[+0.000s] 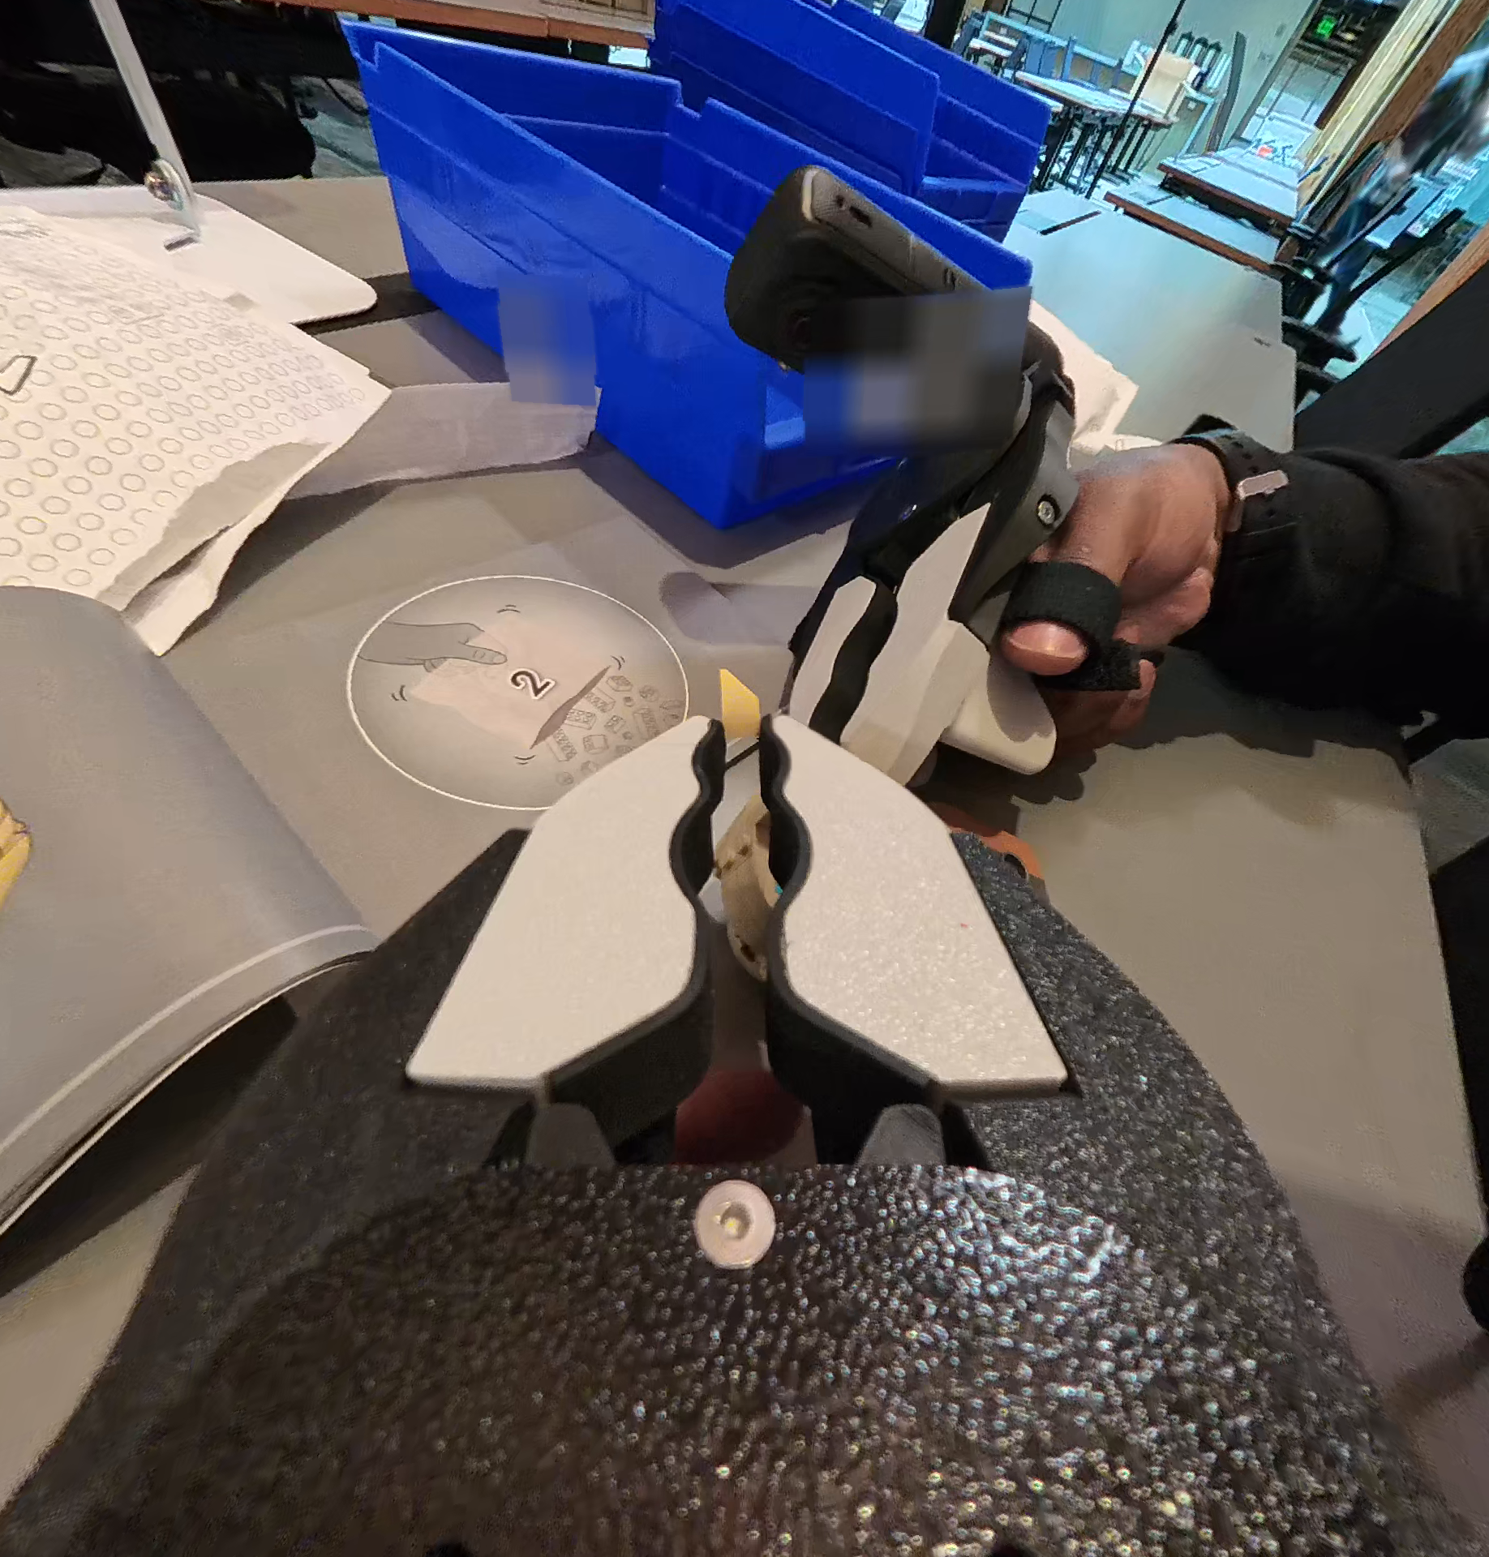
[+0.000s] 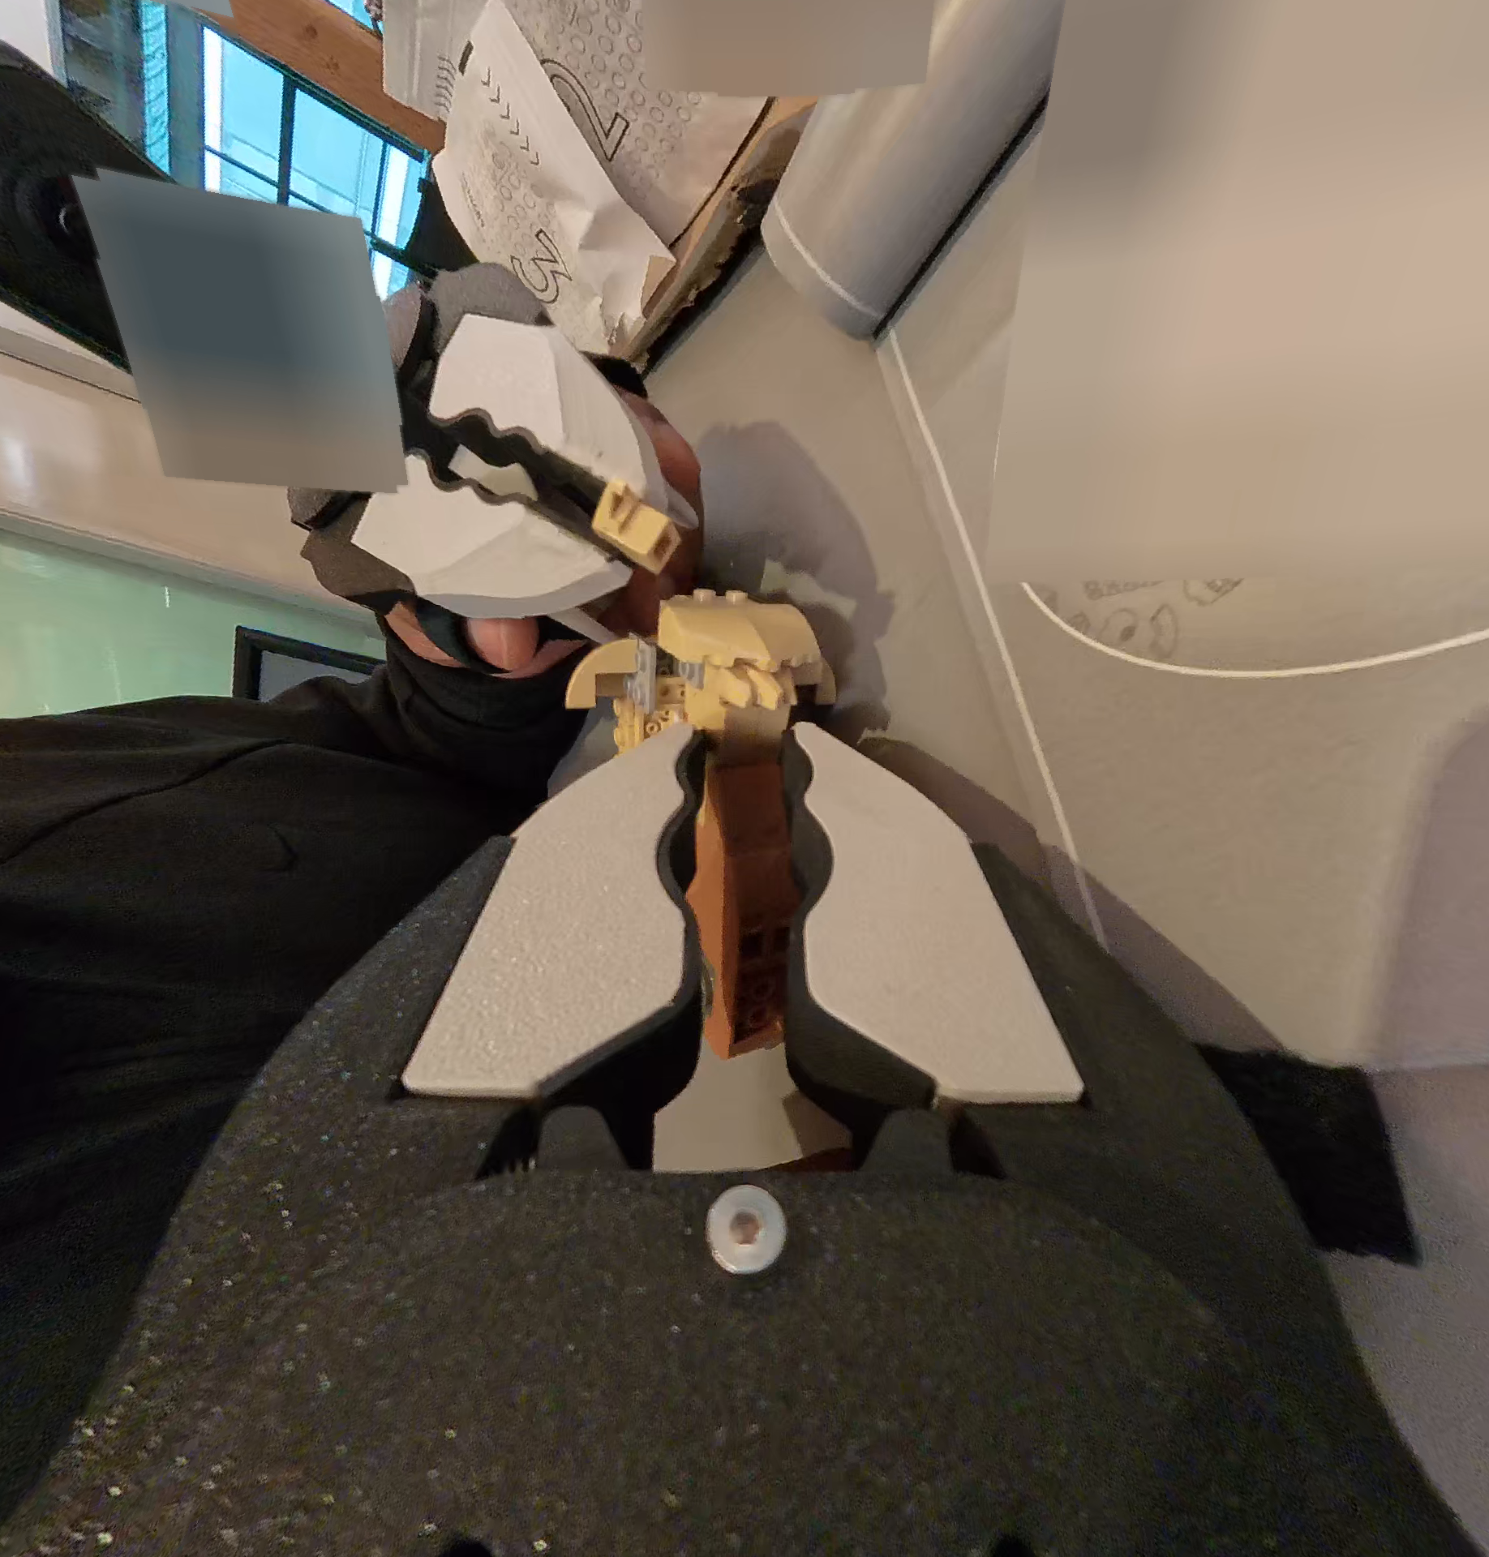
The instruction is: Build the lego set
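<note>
Holding steady: two hand-held grippers meet over a grey table (image 1: pixel 1230 885), each with a toy-brick part.
Far left of the left gripper: an open booklet (image 1: pixel 134 842) lies flat, its printed circle diagram (image 1: pixel 518 691) just ahead of the fingertips, probably kept there so the page can be read while working.
Ahead and left: torn white paper bags (image 1: pixel 118 421) lie past the booklet, out of the working spot.
Ahead: blue plastic bins (image 1: pixel 640 253) stand well beyond the fingertips.
Left gripper (image 1: pixel 741 741): jaws narrow, pinching a small tan brick (image 2: pixel 632 527) at the very tips; in the right wrist view the piece pokes out past the pads, likely so that its free end can meet another part.
Between the two: the tan brick hangs just beside the top of the model, apart from it.
Right gripper (image 2: pixel 741 750): jaws closed on the brown stem (image 2: pixel 741 885) of a tan brick model (image 2: pixel 724 649), both pads pressing its sides. The tan head sticks out past the tips, which leaves it free for adding parts.
Right of the right gripper: more of the grey booklet page (image 2: pixel 1230 758).
Hand (image 1: pixel 1145 548): a person's hand in a black sleeve grips the right tool.
</note>
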Demonstrator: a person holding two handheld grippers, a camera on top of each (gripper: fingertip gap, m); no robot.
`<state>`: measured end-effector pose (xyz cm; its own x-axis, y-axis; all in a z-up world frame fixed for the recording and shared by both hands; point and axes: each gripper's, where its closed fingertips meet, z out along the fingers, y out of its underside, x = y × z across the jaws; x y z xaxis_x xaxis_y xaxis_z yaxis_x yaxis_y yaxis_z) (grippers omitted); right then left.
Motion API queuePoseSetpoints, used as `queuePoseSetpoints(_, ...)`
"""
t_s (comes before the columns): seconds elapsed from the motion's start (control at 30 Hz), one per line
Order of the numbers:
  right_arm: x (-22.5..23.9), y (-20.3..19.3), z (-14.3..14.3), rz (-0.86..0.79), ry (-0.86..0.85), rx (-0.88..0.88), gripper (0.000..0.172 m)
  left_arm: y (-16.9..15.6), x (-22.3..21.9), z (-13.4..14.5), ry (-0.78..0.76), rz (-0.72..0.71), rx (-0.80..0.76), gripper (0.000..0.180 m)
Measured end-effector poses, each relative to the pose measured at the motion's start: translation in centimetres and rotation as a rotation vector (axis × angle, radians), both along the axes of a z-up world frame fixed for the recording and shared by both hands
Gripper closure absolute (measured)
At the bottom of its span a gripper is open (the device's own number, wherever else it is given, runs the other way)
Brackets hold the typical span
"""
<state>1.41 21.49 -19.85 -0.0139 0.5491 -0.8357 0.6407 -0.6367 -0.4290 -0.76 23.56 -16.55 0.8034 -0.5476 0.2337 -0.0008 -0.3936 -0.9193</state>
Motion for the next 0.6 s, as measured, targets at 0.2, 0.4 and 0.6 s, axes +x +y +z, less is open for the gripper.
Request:
queuePoseSetpoints(0.2, -0.6, -0.7, 0.0, 0.049, -0.005, 0.001, 0.154, 0.0, -0.6, 0.5, -0.07, 0.016, -0.003, 0.173)
queuePoseSetpoints(0.4, -0.9, -2.6, 0.1, 0.142, 0.017, 0.055, 0.16, 0.1, -1.1, 0.7, -0.105, 0.035, 0.001, 0.173)
queuePoseSetpoints(0.6, 0.0, -2.9, 0.3, 0.141, 0.047, 0.251, 0.166, -0.2, -1.3, 1.3, -0.156, 0.017, 0.021, 0.173)
